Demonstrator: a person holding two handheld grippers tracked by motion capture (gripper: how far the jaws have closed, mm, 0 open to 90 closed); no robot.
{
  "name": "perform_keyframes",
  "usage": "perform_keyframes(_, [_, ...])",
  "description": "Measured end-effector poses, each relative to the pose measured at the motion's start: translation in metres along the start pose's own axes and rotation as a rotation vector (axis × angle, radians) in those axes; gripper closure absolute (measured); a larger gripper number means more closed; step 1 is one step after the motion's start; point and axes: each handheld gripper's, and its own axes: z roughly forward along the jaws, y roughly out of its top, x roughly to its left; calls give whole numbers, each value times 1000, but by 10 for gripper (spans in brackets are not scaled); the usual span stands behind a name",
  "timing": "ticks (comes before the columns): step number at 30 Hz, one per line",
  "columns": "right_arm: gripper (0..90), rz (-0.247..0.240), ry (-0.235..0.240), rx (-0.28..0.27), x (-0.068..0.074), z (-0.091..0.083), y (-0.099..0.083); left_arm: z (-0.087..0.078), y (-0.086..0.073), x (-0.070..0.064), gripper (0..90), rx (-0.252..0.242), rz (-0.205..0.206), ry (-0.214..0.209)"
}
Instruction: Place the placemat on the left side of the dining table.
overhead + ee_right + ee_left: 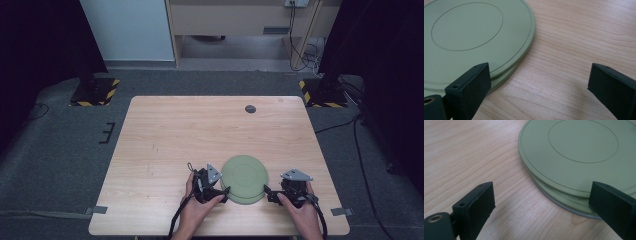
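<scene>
At the left of the high view, the left gripper (224, 192) sits low over the tabletop (165, 135), held in the person's left hand (197, 210) that comes in from the near edge. Its jaws are spread wide and hold nothing. In the left gripper view one jaw stands over bare wood and the other over the near rim of the green plates (574, 155), so the gap straddles the stack's edge, a placing that suits a pinch on the rim rather than a grab from above.

In the middle, near the front edge of the tabletop and between the two grippers, lie the green plates (244, 177): flat round discs, face down, one on top of another. The upper one sits slightly off-centre, so a sliver of the lower rim shows beneath it. There may be a third, greyer layer at the bottom, though the edge is too thin to be sure.

To the right, the right gripper (269, 195) mirrors the first, in the person's right hand (302, 212). Its jaws are also wide apart and empty; in the right gripper view one jaw overlaps the rim of the stack (474, 37) while the other is over open wood. Approaching from opposite sides seems meant to let one gripper steady the stack while the other lifts the top plate.

Far back on the tabletop is a small dark round disc (250, 109), well apart from the work.
</scene>
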Motion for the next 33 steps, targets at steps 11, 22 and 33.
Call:
perform_keyframes(11, [24, 1, -35, -16, 2, 3, 1, 1, 1, 2, 61, 1, 0, -2])
perform_keyframes(22, [39, 6, -38, -19, 3, 3, 2, -2, 4, 5, 98, -10, 21, -33])
perform_keyframes(33, [28, 4, -18, -16, 2, 5, 3, -6, 33, 27, 196, -24, -13, -92])
